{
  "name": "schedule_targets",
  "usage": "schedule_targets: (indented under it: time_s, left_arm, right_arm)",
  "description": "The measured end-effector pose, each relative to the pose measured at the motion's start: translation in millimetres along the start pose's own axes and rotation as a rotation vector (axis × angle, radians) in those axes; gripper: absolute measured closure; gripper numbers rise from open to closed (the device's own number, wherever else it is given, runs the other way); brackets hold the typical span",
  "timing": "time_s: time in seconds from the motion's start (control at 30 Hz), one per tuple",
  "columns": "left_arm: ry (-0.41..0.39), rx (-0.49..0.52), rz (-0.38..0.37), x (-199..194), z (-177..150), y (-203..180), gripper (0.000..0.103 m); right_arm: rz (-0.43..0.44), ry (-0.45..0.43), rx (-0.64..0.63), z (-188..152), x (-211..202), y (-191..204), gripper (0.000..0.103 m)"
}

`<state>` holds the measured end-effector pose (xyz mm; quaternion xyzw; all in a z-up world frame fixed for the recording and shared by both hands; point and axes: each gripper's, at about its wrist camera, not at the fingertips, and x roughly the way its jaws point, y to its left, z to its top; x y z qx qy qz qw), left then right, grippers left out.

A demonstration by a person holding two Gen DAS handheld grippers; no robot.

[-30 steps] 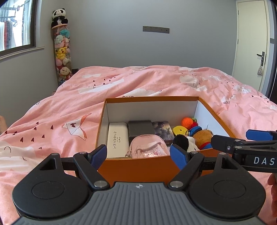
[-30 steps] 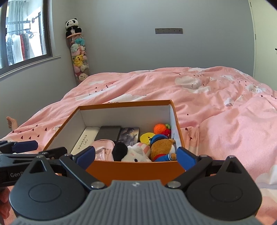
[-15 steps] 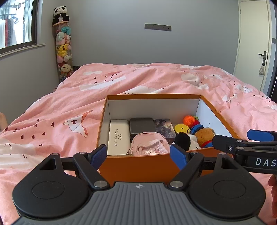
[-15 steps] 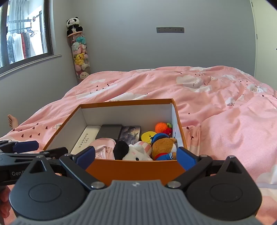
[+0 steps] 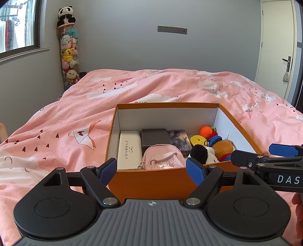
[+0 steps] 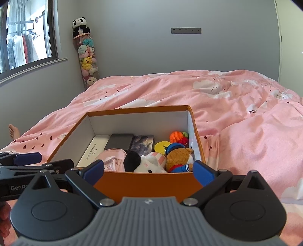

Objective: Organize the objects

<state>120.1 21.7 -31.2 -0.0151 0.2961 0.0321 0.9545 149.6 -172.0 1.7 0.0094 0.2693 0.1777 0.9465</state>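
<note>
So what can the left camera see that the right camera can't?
Only the left wrist view shows the white door with its handle, and the right tool reaching in from the side. Only the right wrist view shows a bare foot at the bed's edge, clothes hanging outside the window, and the left tool. Both show the orange box of toys on the pink duvet and the panda atop the plush tube.

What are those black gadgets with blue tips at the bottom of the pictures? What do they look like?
Both are handheld tools. The left gripper and right gripper each have a ribbed grey body with a small cross mark, two round black discs, black linkage arms with silver pins, and blue finger pads. White lettering marks their sides: "DAS" on the right one, "GenR" on the left.
</note>
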Motion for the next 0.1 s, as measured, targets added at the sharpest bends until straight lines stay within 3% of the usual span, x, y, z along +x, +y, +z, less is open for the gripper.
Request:
schedule_targets:
  time_s: [0.1]
  left_arm:
    - [-0.003,0.000,0.001,-0.8,-0.1,-0.2,0.008]
  right_arm:
    - [-0.001,0.003,-0.001,-0.7,0.6,0.1,0.003]
